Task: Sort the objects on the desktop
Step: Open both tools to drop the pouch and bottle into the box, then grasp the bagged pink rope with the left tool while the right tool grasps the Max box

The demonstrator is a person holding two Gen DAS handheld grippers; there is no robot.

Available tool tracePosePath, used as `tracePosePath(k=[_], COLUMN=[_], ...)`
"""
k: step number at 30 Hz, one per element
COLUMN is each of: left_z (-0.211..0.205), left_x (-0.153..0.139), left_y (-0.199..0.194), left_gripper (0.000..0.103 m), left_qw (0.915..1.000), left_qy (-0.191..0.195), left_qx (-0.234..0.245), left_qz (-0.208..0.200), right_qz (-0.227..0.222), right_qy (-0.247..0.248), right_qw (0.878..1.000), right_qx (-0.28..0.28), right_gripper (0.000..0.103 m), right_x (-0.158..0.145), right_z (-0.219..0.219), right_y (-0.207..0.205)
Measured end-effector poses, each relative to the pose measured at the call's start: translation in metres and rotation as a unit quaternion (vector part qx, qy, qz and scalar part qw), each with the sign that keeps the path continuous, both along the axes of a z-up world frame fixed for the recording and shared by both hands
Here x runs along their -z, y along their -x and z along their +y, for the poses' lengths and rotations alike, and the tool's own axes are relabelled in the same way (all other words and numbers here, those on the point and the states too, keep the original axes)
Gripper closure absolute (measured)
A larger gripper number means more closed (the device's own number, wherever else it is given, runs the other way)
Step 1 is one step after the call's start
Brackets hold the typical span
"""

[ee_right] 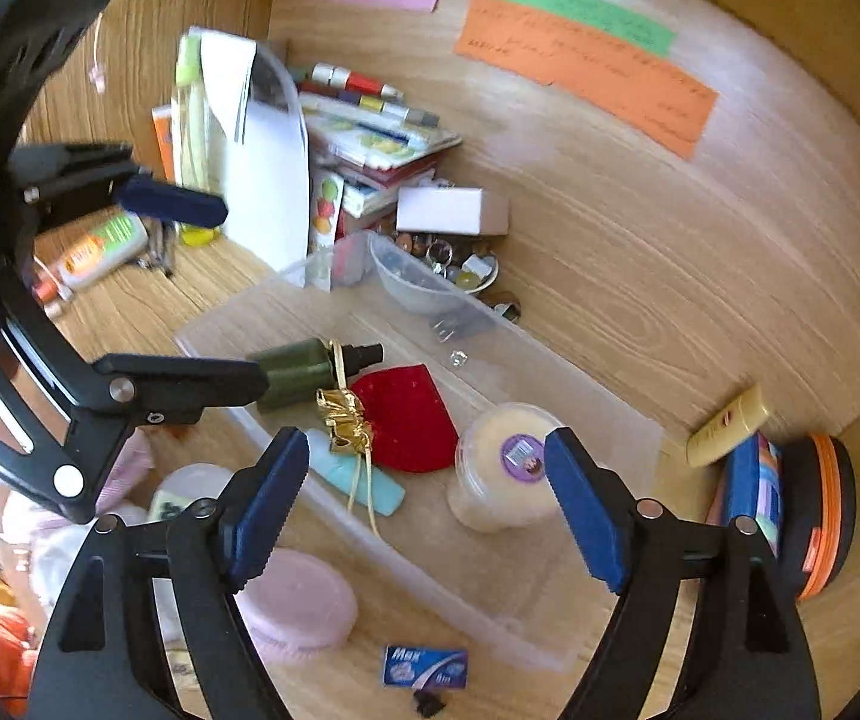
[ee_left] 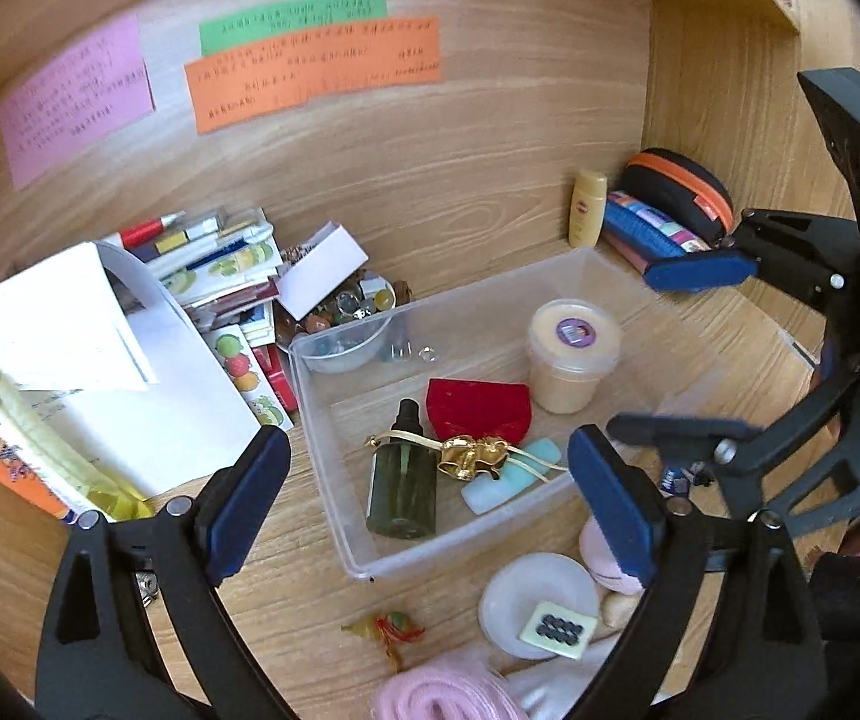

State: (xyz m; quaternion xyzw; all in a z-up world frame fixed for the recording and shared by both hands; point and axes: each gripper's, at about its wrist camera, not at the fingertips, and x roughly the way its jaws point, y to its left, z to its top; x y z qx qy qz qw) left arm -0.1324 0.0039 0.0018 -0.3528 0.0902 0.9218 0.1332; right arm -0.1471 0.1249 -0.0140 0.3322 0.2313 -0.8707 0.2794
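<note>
A clear plastic bin (ee_left: 334,480) (ee_right: 598,438) stands on the wooden desk. In it lie a dark green spray bottle (ee_left: 403,483) (ee_right: 304,369), a red pouch (ee_left: 478,411) (ee_right: 409,420), a gold ribbon bow (ee_left: 475,456) (ee_right: 343,417), a pale blue tube (ee_left: 511,483) (ee_right: 364,480), a cream jar (ee_left: 571,354) (ee_right: 505,468) and a small bowl (ee_left: 346,348) (ee_right: 415,288). My left gripper (ee_left: 430,504) is open and empty over the bin's near end. My right gripper (ee_right: 424,504) is open and empty over the bin; it also shows in the left wrist view (ee_left: 688,348).
A stack of papers, books and pens (ee_left: 148,324) (ee_right: 310,138) stands left of the bin, with a dish of beads (ee_left: 340,303) behind it. A yellow tube (ee_left: 587,208) and orange-zip case (ee_left: 679,192) sit in the right corner. A pink lid (ee_right: 301,606), white dish (ee_left: 535,600) and blue packet (ee_right: 425,667) lie in front.
</note>
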Motion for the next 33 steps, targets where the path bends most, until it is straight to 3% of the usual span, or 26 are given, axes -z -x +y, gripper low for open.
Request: tracePosePath(k=[9,15,19,28,33], left_z=[-0.005,-0.015,-0.024,-0.045,-0.050], left_x=[-0.019,-0.015,-0.003,0.035,0.059], left_y=[-0.036,-0.053,-0.062,-0.078,-0.086], left_gripper=[0.004,0.004,0.004,0.004,0.004], left_qw=[0.9989,0.9981,0.9976,0.9941,0.9904], left_qy=[-0.006,-0.019,-0.026,-0.036,-0.045], left_qx=[-0.024,-0.044,-0.058,-0.101,-0.124], left_qz=[0.039,0.039,0.027,-0.015,-0.042], right_qz=[0.012,0.005,-0.002,-0.016,-0.046], right_qy=[0.037,0.056,0.061,0.048,0.045], right_qw=[0.999,0.997,0.995,0.992,0.990], right_qx=[0.031,0.054,0.076,0.112,0.123], right_gripper=[0.022,0.022,0.016,0.016,0.016], right_x=[-0.019,-0.018,-0.009,0.023,0.049], right_z=[0.036,0.063,0.078,0.102,0.112], right_y=[-0.021,-0.032,-0.036,-0.045,-0.045])
